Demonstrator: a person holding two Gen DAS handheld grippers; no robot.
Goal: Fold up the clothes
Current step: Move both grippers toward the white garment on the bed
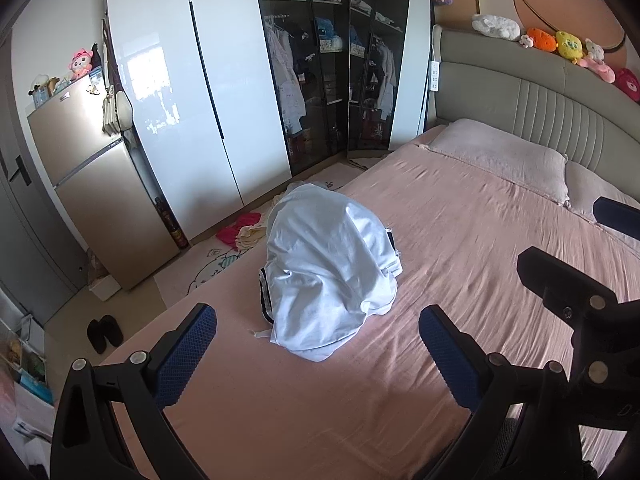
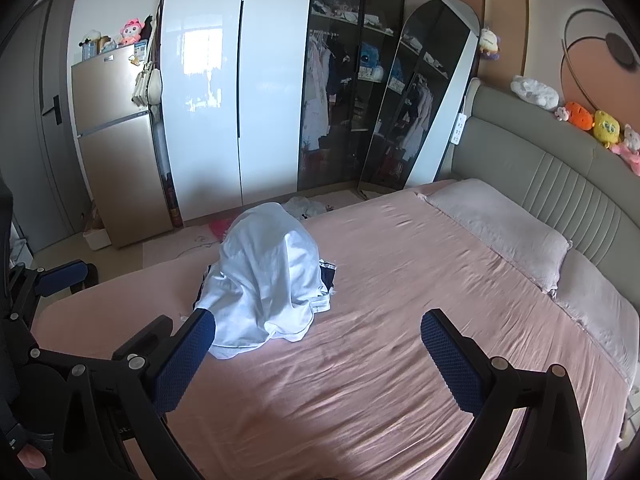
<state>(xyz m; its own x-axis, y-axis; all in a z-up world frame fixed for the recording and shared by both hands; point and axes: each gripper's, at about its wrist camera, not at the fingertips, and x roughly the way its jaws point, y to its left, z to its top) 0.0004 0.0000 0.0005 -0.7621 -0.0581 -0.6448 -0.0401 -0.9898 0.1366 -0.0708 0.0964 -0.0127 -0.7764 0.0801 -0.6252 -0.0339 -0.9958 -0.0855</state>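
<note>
A white garment (image 1: pixel 328 276) is seen heaped in a tall, crumpled mound on the pink sheet of the bed (image 1: pixel 460 240), toward the side of the bed nearest the wardrobe (image 1: pixel 192 80). Dark-trimmed fabric shows at the foot of the mound, so a second piece may be lying beneath it; this cannot be settled. More clothes are scattered on the floor beyond the bed.

The left hand-held gripper (image 1: pixel 318 354) is held above the sheet just short of the mound, its blue pads spread wide and nothing caught between them. The right hand-held gripper (image 2: pixel 318 354) is likewise fully spread and empty, with the mound ahead and slightly to its left.

Folding is judged not yet begun: the approach step is in hand. The next move would call for an edge or corner of the garment to be found, pinched by each gripper, and drawn apart so the cloth can be laid flat.
</note>
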